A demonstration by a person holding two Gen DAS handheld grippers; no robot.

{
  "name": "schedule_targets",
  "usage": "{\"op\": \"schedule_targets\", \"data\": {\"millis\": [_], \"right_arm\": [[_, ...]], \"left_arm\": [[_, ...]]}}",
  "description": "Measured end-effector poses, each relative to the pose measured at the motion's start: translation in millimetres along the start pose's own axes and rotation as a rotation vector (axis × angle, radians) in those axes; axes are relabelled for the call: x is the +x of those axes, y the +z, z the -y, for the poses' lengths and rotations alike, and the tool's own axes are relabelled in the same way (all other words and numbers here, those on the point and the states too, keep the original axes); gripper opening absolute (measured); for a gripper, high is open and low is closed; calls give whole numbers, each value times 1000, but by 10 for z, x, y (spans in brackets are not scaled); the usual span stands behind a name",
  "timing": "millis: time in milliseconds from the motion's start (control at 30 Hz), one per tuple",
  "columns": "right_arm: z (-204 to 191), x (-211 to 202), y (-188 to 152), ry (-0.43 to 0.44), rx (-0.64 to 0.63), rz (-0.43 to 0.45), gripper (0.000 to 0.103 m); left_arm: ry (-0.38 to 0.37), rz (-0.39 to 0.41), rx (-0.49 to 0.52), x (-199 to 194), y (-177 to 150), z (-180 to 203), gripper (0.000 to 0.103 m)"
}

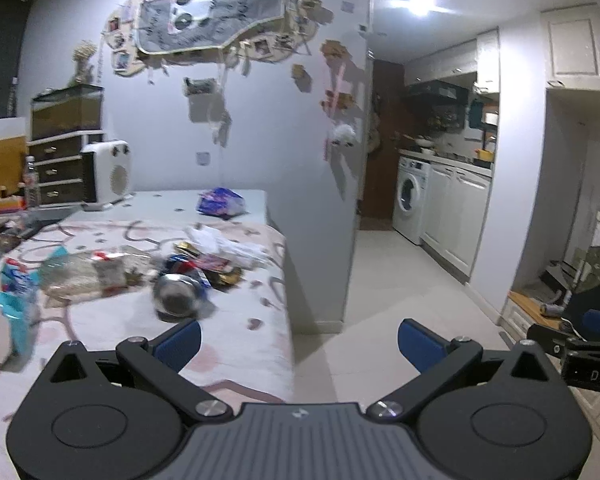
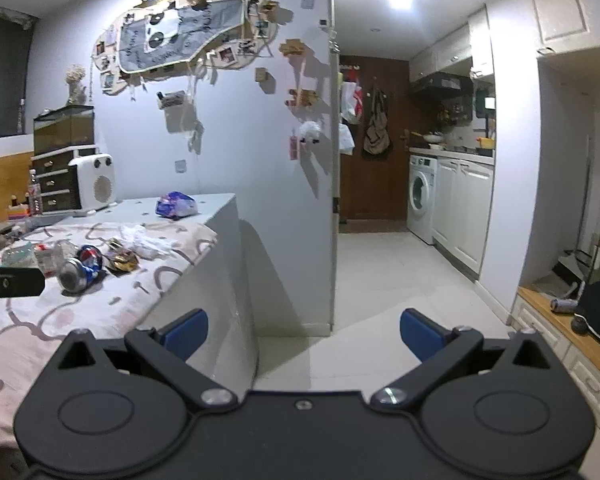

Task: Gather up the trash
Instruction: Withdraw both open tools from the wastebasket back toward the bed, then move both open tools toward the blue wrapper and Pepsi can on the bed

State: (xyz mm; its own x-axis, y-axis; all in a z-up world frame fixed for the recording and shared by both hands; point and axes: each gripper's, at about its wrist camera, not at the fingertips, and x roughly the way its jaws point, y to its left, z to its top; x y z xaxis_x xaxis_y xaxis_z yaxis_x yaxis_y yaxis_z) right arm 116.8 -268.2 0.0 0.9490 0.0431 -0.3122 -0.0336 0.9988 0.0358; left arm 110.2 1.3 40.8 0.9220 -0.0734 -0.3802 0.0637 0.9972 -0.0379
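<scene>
Approaching the litter, nothing grasped yet: your left gripper [image 1: 299,342] and right gripper [image 2: 303,334] both gape wide and empty. Trash lies on the patterned bedcover [image 1: 112,324]: one crushed can [image 1: 176,294], one clear bottle [image 1: 80,274], perhaps four wrappers, blurred. Next, bring the left down onto the can.

Washing machine [image 2: 422,196] seen at 3 o'clock, under the kitchen counter. White heater [image 2: 96,184] set at 9 o'clock beside drawer unit [image 2: 56,190]; glass tank [image 2: 64,128] stacked on top. Photo collage [image 2: 180,36] mounted at 11 o'clock.
</scene>
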Motion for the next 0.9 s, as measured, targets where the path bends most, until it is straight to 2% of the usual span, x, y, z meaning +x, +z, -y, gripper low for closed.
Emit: {"op": "schedule_targets", "data": {"millis": [400, 700, 900], "right_arm": [[-654, 236, 107, 89, -35, 25, 103], [-1192, 520, 111, 153, -44, 10, 103], [-1553, 696, 80, 193, -61, -11, 103]], "left_arm": [[140, 38, -27, -91, 110, -839, 103], [239, 5, -65, 2, 56, -1546, 103], [294, -35, -124, 105, -61, -2030, 103]]}}
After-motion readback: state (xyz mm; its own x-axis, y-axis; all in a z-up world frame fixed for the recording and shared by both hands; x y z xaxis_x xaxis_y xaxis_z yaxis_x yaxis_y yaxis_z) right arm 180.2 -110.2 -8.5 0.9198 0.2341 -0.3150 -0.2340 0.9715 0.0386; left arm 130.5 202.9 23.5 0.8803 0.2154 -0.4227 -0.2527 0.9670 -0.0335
